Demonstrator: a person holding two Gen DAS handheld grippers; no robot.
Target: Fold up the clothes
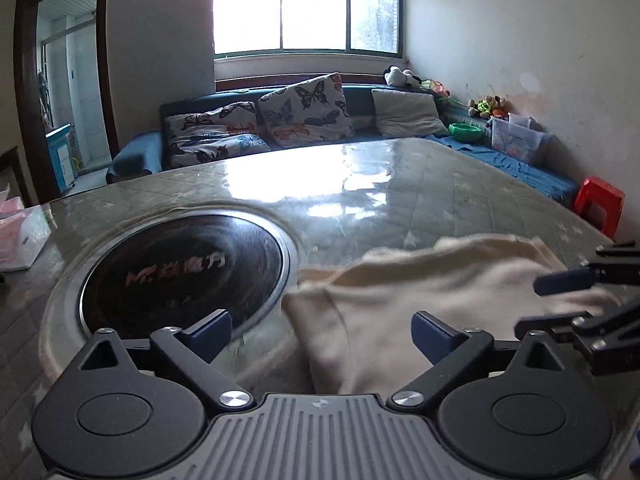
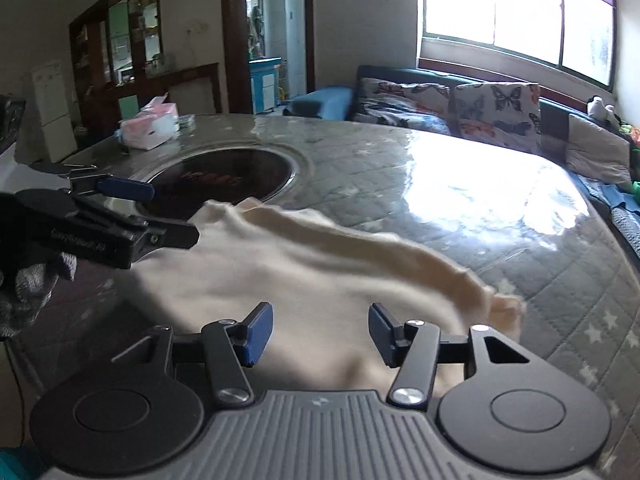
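A cream garment (image 2: 304, 276) lies rumpled on the tabletop (image 2: 460, 200), just right of the round black hob (image 1: 184, 272) set into it. Its long axis runs left to right across both tools. The left tool (image 1: 322, 334) is released, jaws spread at the cloth's left edge. The right tool (image 2: 320, 332) is also released, directly over the middle, so it is nearer. A tissue pack (image 2: 150, 126) sits far off; whether the cloth is already folded, I cannot tell.

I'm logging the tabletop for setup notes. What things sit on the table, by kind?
Cream garment: 1
Round black cooktop, set into the table: 1
Pink tissue pack: 1
Total: 3
Both tongs, left and right, are open above the garment.
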